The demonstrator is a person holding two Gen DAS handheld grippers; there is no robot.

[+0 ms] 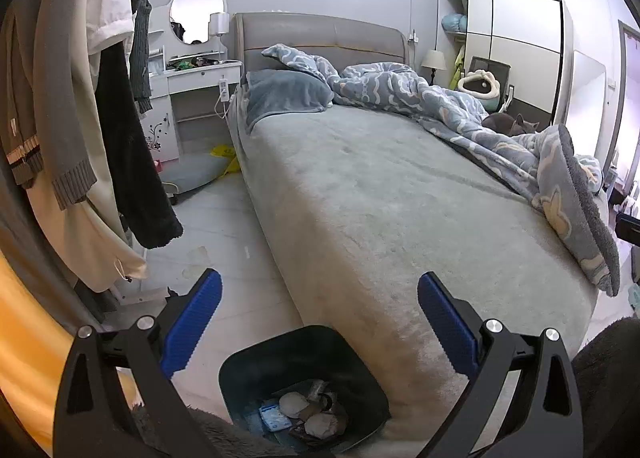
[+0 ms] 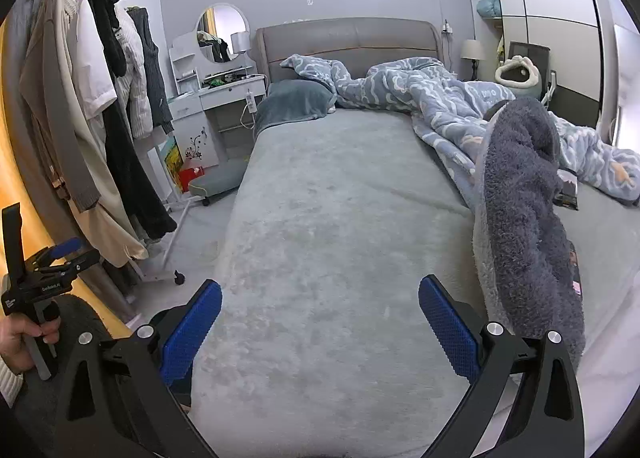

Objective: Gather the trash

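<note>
A dark trash bin (image 1: pixel 320 354) stands on the floor against the foot corner of the bed, low in the left wrist view. Inside it lie white crumpled wads (image 1: pixel 294 404) and a blue packet (image 1: pixel 274 418). My left gripper (image 1: pixel 319 286) hangs open just above the bin, nothing between its blue pads. My right gripper (image 2: pixel 320 288) is open and empty over the grey bed sheet (image 2: pixel 320 218). A dark glossy wrapper (image 2: pixel 568 192) lies on the bed at the right, partly under the blanket. A hand holds the left gripper (image 2: pixel 60 254) at the far left.
A rumpled blue blanket (image 2: pixel 520 198) covers the bed's right side, with a grey cat (image 1: pixel 516 124) on it. Hanging clothes on a rack (image 2: pixel 100 118) fill the left. A white dresser (image 1: pixel 200 98), a yellow bag (image 1: pixel 224 152) on the floor and a wardrobe (image 1: pixel 516 42) stand further back.
</note>
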